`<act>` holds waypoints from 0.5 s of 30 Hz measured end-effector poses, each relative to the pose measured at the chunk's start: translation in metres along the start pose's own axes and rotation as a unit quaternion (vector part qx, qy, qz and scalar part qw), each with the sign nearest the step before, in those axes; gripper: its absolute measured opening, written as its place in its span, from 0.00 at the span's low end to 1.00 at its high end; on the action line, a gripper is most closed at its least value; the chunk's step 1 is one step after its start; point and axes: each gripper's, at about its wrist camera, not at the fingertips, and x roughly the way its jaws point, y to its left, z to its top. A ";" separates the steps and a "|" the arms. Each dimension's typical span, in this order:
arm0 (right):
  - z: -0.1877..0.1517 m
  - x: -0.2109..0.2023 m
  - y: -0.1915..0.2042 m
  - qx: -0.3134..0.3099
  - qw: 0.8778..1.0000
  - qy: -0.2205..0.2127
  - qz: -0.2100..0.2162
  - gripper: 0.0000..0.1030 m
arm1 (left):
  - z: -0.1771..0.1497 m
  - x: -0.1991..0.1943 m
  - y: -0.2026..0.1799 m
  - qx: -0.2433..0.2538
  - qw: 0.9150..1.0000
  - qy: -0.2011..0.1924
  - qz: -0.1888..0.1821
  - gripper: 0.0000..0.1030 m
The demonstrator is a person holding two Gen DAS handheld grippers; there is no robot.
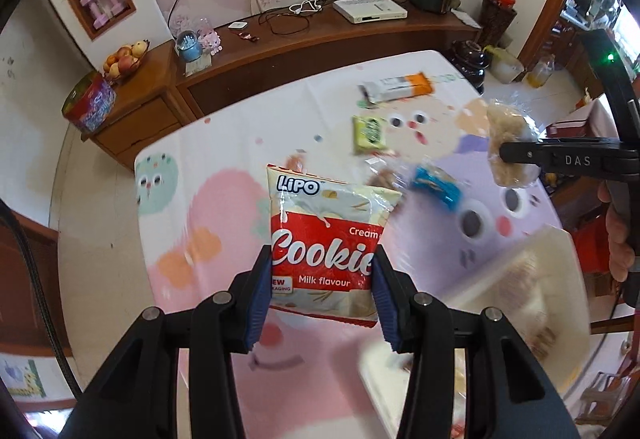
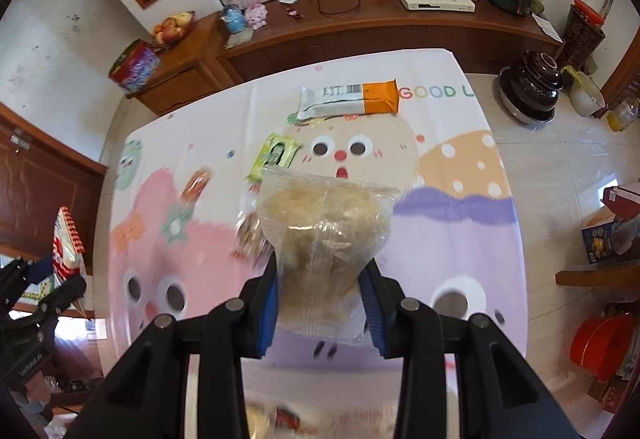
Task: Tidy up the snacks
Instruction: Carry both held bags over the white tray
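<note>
My left gripper [image 1: 322,279] has its jaws closed on a red and white cookie packet [image 1: 326,239], the blue pads pressing its two side edges near the bottom, so the packet stands up from the jaws above the table [image 1: 224,143]. The print reads Lipo, Cookie, milk flavour.

My right gripper [image 2: 320,303] has its jaws pinched on a clear bag of pale, crumbly snack [image 2: 324,223]; the plastic is squeezed narrow between the pads and bulges out above them. In the left wrist view the same bag hangs at the right edge in the black jaws, well above the cloth.

Both packets are off the table. On its cartoon-printed cloth lie a long white and orange wrapper [image 2: 352,99] at the far end, a small green packet [image 2: 276,155] nearer, just beyond my clear bag, and a blue-wrapped sweet [image 1: 436,187], blurred. A small brownish wrapper [image 2: 196,181] lies on the pink part of the cloth. Near the right of the left wrist view sits a pale box or tray [image 1: 516,279], too blurred to tell what is in it.

A hand [image 1: 618,235] grips the right handle.
</note>
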 end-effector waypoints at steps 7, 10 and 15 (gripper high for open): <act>-0.052 -0.064 0.002 -0.027 0.999 -0.023 0.017 0.36 | -0.049 -0.056 -0.032 -0.025 0.999 -0.026 0.004 0.43; -0.078 -0.089 0.000 -0.038 0.998 -0.033 0.025 0.36 | -0.066 -0.074 -0.044 -0.048 0.998 -0.032 -0.008 0.43; -0.112 -0.115 -0.005 -0.044 0.998 -0.040 0.036 0.36 | -0.092 -0.098 -0.069 -0.060 0.997 -0.049 -0.003 0.43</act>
